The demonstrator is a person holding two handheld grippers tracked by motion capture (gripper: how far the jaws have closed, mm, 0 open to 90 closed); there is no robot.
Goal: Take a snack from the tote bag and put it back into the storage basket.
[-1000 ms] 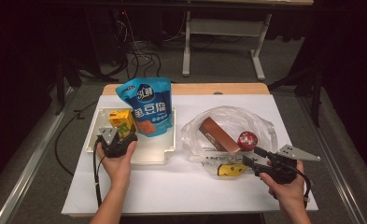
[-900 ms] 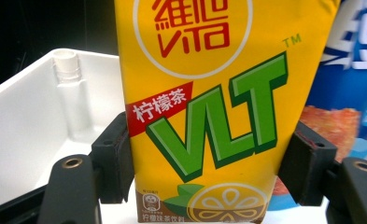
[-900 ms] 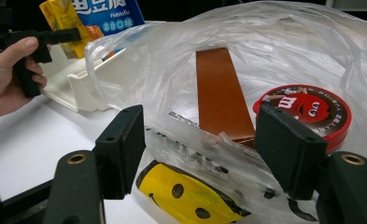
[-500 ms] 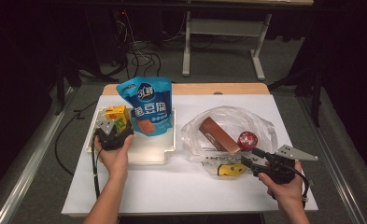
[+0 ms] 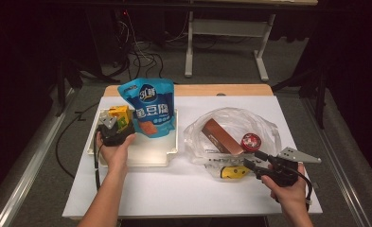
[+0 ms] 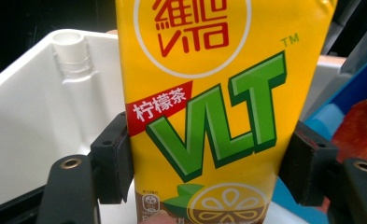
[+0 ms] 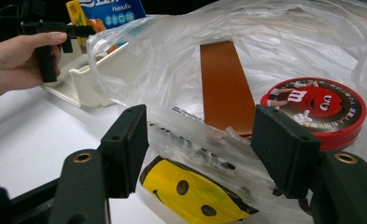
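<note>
1. Nearest the person, the right hand-held gripper (image 5: 255,163) hovers low over the surface (image 5: 183,194) at the mouth of the clear plastic bag (image 5: 264,124). Its jaws stand apart on either side of a fold of bag film and have just been closing a little, with nothing pressed between the pads yet.
2. The yellow smiley-face item (image 7: 195,193) lies just below and between those jaws, under the film. The likely slip is that the pads pinch only loose plastic, so the bag drags and the item stays behind.
3. Just beyond it in the bag lie the brown flat box (image 7: 225,86) and the round red tin (image 7: 317,108). A tug on the film could shift or tip them.
4. On the far left, the left hand-held gripper (image 5: 113,126) is inside the white tray (image 5: 131,161). The yellow lemon tea carton (image 6: 218,93) stands upright between its jaws.
5. The left pad (image 6: 113,161) touches the carton's edge, while a sliver of gap seems to remain at the right pad, so a firm clamp cannot be confirmed. If lifted now, the carton could slide out or twist.
6. The blue snack pouch (image 5: 148,106) leans just beside the carton, and a sideways move could knock it over.
</note>
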